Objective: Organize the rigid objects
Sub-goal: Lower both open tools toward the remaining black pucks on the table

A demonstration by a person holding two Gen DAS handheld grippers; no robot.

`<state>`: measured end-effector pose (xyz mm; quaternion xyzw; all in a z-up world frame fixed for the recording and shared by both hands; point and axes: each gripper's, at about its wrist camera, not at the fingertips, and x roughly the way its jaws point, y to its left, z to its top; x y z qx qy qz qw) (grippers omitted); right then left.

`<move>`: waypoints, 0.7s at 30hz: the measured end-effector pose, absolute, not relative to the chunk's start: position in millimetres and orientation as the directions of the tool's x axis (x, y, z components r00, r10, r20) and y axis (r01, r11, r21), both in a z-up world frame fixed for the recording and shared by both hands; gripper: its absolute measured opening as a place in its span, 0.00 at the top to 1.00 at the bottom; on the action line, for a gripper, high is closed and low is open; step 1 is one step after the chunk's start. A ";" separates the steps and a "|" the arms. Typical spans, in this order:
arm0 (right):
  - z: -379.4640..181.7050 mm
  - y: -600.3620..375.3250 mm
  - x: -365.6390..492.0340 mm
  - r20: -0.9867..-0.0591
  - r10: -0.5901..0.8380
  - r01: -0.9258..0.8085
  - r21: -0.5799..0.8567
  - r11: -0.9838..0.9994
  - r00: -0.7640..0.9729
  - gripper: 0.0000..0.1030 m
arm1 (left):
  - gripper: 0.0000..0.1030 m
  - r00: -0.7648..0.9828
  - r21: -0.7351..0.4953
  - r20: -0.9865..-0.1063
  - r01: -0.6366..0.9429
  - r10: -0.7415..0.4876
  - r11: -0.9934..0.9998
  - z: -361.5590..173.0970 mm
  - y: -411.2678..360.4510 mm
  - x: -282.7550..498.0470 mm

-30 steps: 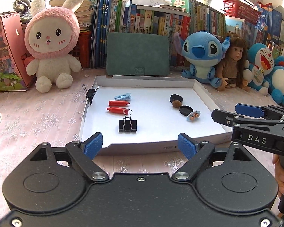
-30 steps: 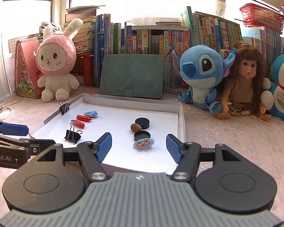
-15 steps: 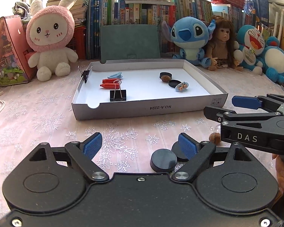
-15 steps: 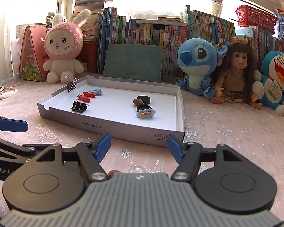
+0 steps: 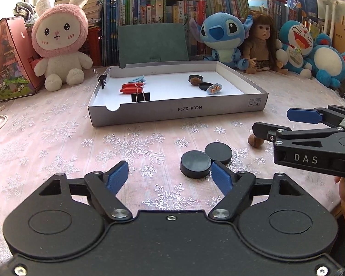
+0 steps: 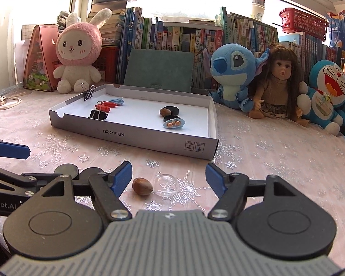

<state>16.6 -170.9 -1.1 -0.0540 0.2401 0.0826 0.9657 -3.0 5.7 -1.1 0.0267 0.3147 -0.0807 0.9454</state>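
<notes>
At lower centre of the left wrist view, the left gripper (image 5: 170, 176) stands open over the pink snowflake tablecloth (image 5: 57, 142), its jaws just closing, holding nothing; two flat black round discs (image 5: 196, 164) lie just beside its right pad. Low in the right wrist view, the right gripper (image 6: 169, 180), jaws just widening and empty, frames a brown nut (image 6: 142, 185) and a clear glass bead (image 6: 166, 184). Mid-frame, the shallow white cardboard tray (image 6: 135, 135) holds clips and small pieces.

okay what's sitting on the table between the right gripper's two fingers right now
In the right wrist view, a brown nut and a clear glass dome, both loose on the tablecloth.
</notes>
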 end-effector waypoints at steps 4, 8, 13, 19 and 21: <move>-2.7 -173.3 12.9 -0.468 0.120 -0.174 -0.073 0.982 0.875 0.22 | 0.48 0.782 0.006 -0.605 0.195 -0.152 0.981 -3.0 4.3 -5.9; -3.2 -174.4 11.2 -0.453 0.089 -0.143 -0.086 0.986 0.887 0.21 | 0.51 0.784 0.018 -0.601 0.206 -0.154 0.978 -3.6 -0.5 -5.6; -4.1 -174.1 11.1 -0.419 -0.018 -0.053 -0.157 0.986 0.908 0.19 | 0.51 0.793 0.052 -0.598 0.189 -0.121 0.981 -6.6 -6.4 -1.6; -9.6 -173.0 13.3 -0.442 -0.040 -0.055 -0.201 0.978 0.896 0.19 | 0.50 0.801 0.074 -0.592 0.162 -0.087 0.984 -7.3 -5.4 4.6; -11.4 -171.7 13.7 -0.454 -0.023 -0.074 -0.195 0.978 0.891 0.19 | 0.50 0.800 0.071 -0.593 0.159 -0.086 0.985 -7.5 -5.3 7.1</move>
